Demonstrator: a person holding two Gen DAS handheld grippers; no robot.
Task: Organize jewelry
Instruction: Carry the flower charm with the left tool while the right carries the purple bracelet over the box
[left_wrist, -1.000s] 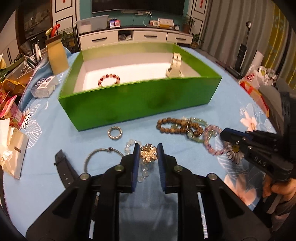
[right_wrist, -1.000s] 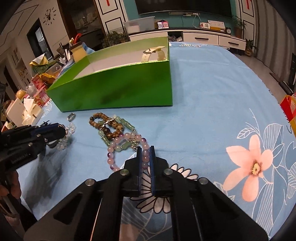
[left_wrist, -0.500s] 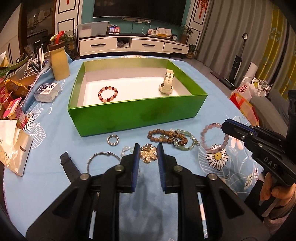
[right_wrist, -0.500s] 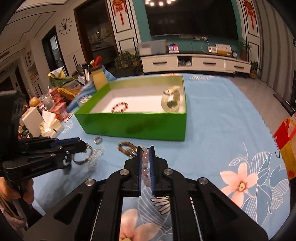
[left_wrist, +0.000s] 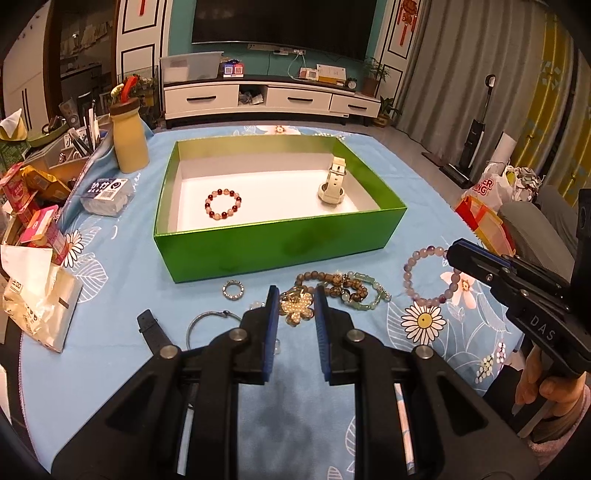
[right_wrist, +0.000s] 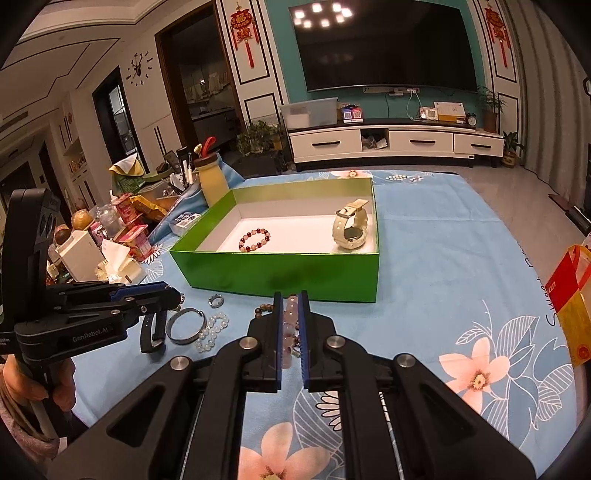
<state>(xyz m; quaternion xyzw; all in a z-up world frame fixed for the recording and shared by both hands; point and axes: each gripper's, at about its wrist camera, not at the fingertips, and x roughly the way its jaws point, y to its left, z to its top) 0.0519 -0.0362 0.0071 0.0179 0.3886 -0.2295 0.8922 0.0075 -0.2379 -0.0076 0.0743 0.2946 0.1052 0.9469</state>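
A green box (left_wrist: 280, 251) (right_wrist: 280, 273) on the blue floral cloth holds a red bead bracelet (left_wrist: 223, 204) (right_wrist: 254, 240) and a white watch (left_wrist: 332, 182) (right_wrist: 350, 225). My right gripper (right_wrist: 289, 306) is shut on a purple-pink bead bracelet (right_wrist: 289, 325) (left_wrist: 428, 273), held above the cloth in front of the box. My left gripper (left_wrist: 294, 299) is shut on a gold flower brooch (left_wrist: 295, 306). On the cloth lie a brown and green bead pile (left_wrist: 343, 288), a small ring (left_wrist: 233, 290) (right_wrist: 215, 301), a silver bangle (left_wrist: 207, 325) (right_wrist: 186, 325) and clear beads (right_wrist: 212, 330).
A black strap (left_wrist: 151, 332) lies at the front left. Snack packets, a tissue pack (left_wrist: 107, 192) and a yellow bottle (left_wrist: 129, 140) crowd the table's left side. A red-yellow bag (right_wrist: 569, 295) sits off the right edge. A TV cabinet stands behind.
Both grippers have risen and pulled back from the cloth. The right one has lifted the purple-pink bracelet off the bead pile; the left still holds the brooch.
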